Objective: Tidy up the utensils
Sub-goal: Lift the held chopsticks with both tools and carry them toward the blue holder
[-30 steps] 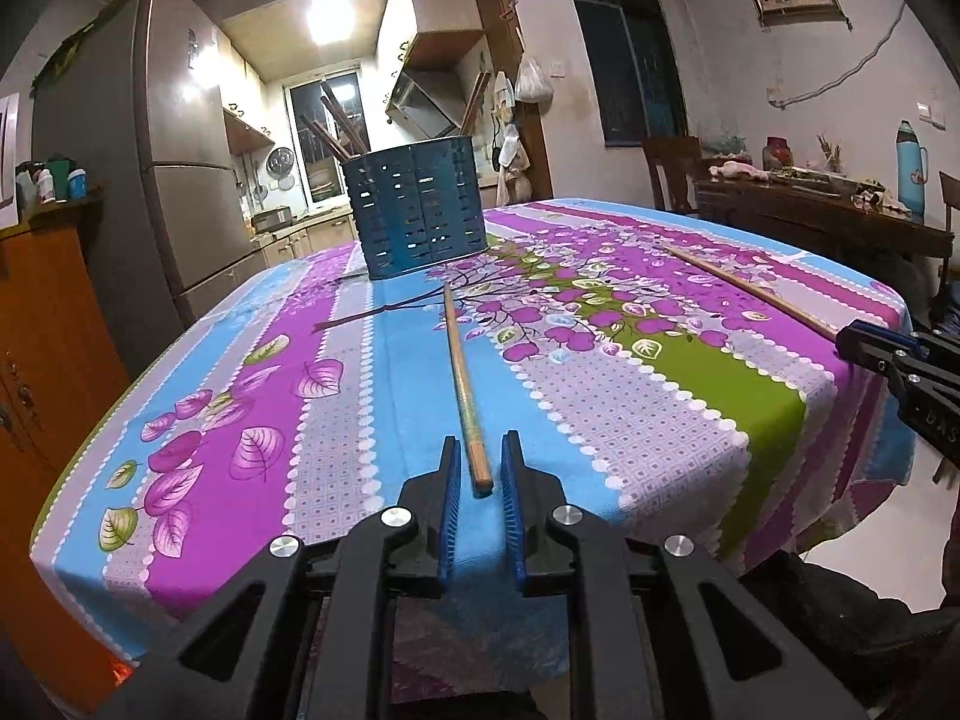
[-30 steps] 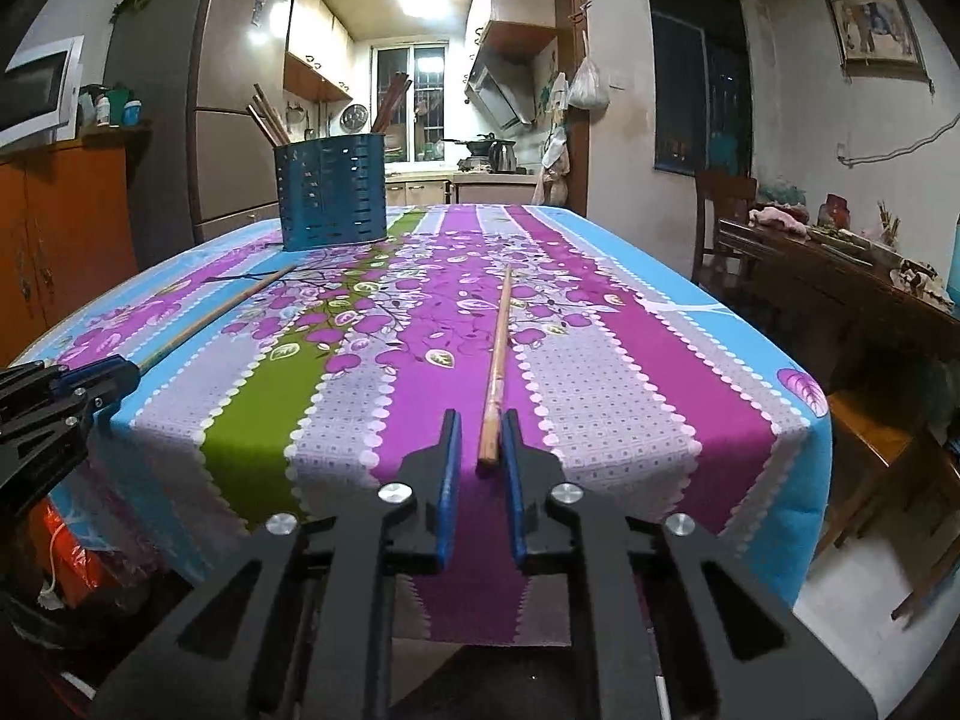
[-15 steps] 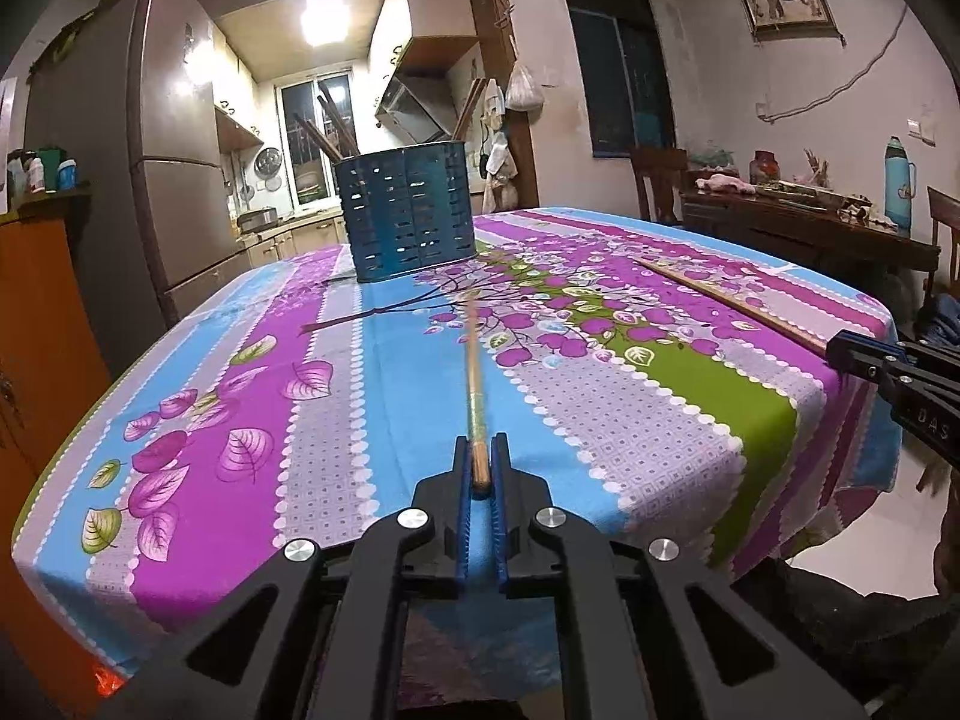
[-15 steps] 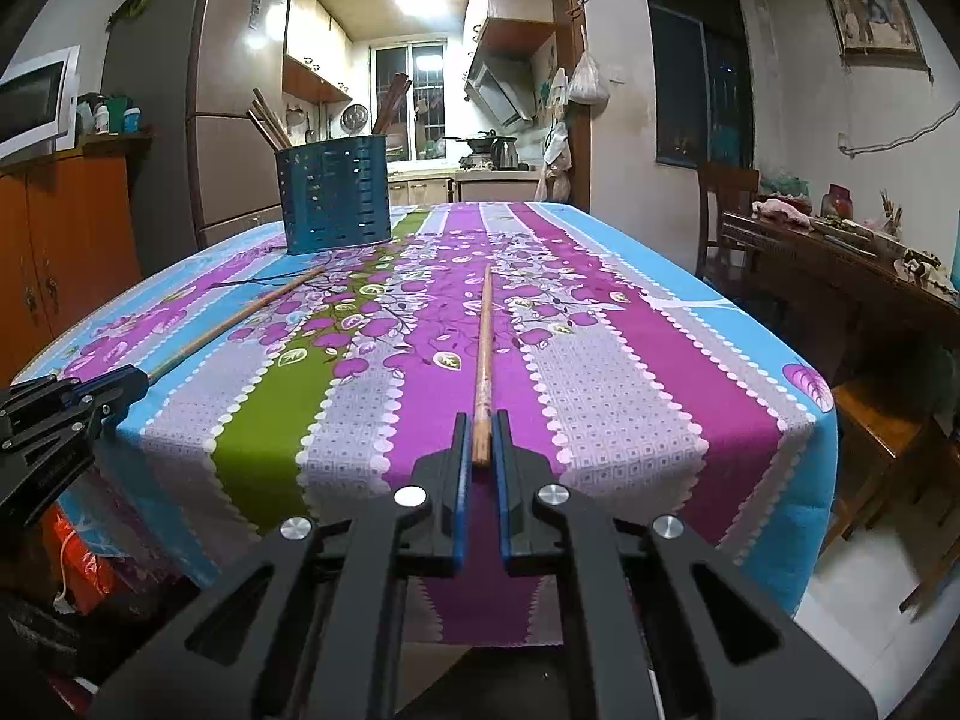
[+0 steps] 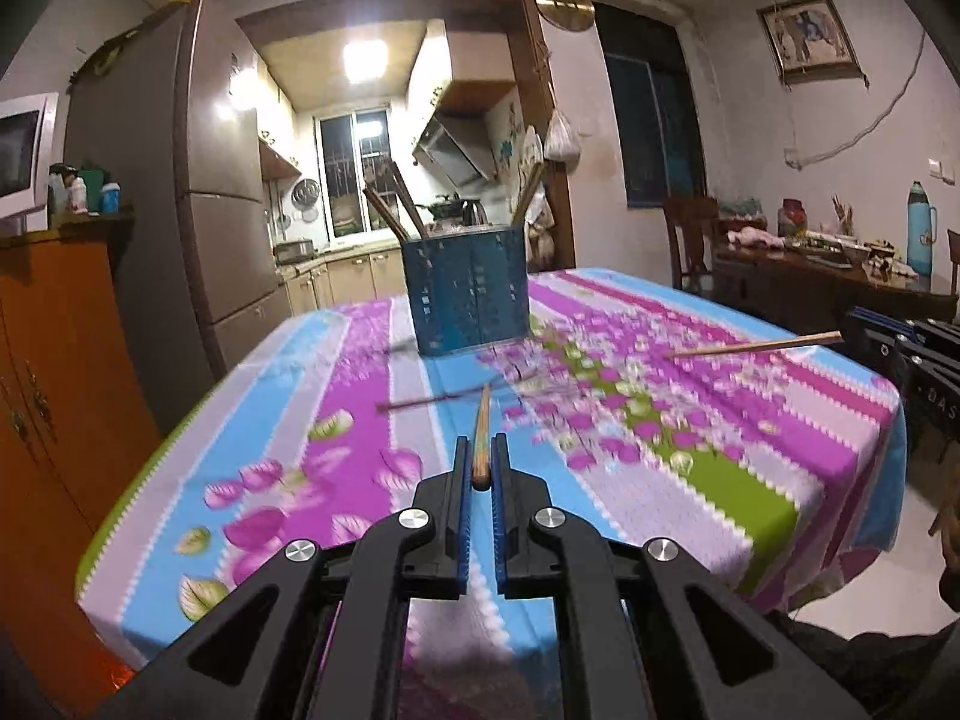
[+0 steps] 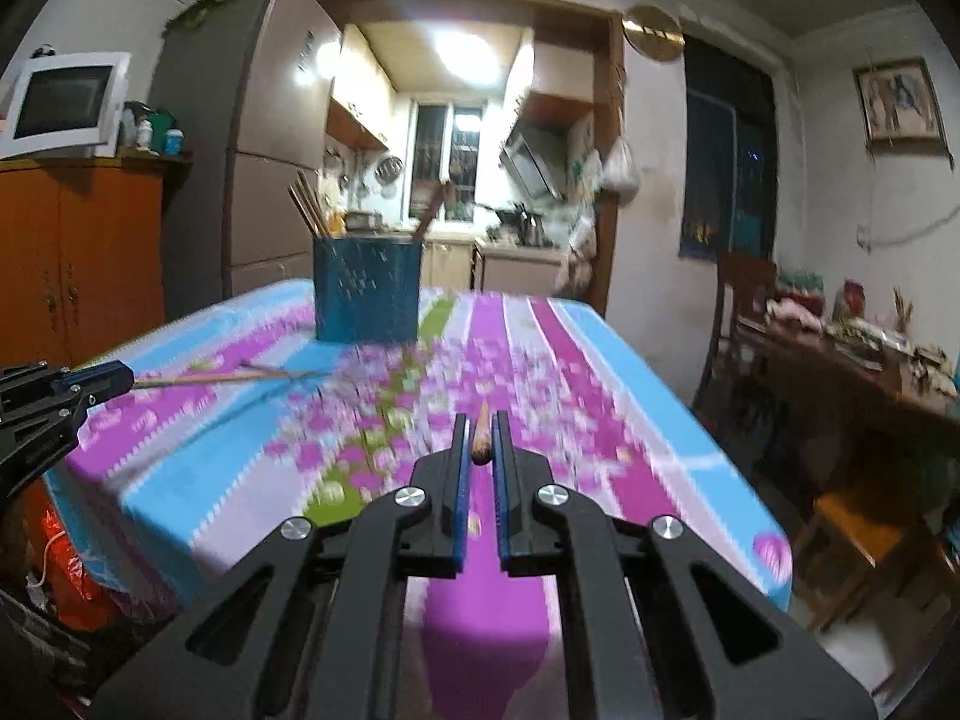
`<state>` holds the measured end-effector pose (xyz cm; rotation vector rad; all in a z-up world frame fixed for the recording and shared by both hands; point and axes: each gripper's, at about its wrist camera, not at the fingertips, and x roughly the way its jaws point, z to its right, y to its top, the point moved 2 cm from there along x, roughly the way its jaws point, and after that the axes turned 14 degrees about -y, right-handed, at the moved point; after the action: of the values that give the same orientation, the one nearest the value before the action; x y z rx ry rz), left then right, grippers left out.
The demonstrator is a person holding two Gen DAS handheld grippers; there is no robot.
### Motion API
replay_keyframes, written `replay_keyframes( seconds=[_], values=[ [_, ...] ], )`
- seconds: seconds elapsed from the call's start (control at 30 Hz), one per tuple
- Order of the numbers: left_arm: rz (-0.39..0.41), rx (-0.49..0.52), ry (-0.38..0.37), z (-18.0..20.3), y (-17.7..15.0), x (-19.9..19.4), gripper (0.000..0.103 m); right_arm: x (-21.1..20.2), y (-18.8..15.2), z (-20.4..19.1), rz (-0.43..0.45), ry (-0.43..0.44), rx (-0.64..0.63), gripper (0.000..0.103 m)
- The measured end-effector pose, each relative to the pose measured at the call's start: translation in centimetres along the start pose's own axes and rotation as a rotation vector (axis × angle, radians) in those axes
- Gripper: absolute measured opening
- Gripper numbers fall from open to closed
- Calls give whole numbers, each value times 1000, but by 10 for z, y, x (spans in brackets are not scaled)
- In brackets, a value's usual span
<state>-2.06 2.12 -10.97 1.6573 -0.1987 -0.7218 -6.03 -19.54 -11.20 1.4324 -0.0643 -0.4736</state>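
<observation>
Both chopsticks are now off the surface (image 5: 288, 420); a second ago each lay flat on the cloth between parted pads. Left hand-held gripper (image 5: 480, 471): jaws have just been closing and are now clamped on the near end of the left chopstick (image 5: 480, 438), bottom centre of its view; the stick is lifted, runs away from the camera toward the holder (image 5: 468, 294), tip blurred over the cloth. Right hand-held gripper (image 6: 479, 450): pads pinched on the butt of the right chopstick (image 6: 482, 432), bottom centre of its own view, only a short stub showing past the pads. Cross-check: in the left view the right hand-held gripper (image 5: 858, 333) sits at the right edge with its stick (image 5: 756, 347) sticking out leftward above the cloth; in the right view the left hand-held gripper (image 6: 123, 378) is at the left edge, its stick (image 6: 222, 379) pointing right toward the holder's base. Both cameras sit higher than before: more of the room shows, the cloth has dropped lower in frame and is motion-blurred. The blue slotted holder (image 6: 366, 291) stands upright at the far end of the surface, upper centre, same spot as earlier, with other chopsticks (image 5: 393, 201) poking out of its top. Fridge (image 5: 180, 210) at left.
</observation>
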Motion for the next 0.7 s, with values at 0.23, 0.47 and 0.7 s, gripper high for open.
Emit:
replay_keyframes(
  seconds=[0.23,0.47,0.7],
  values=[
    [40,-2,-5,-7,31,-11,7,3,40,2,63,54,4,5],
    [62,-32,-45,-27,70,-13,7,15,79,1,101,92,-11,5],
    [67,-39,-95,-49,114,7,7,38,112,-2,94,151,0,5]
  ],
)
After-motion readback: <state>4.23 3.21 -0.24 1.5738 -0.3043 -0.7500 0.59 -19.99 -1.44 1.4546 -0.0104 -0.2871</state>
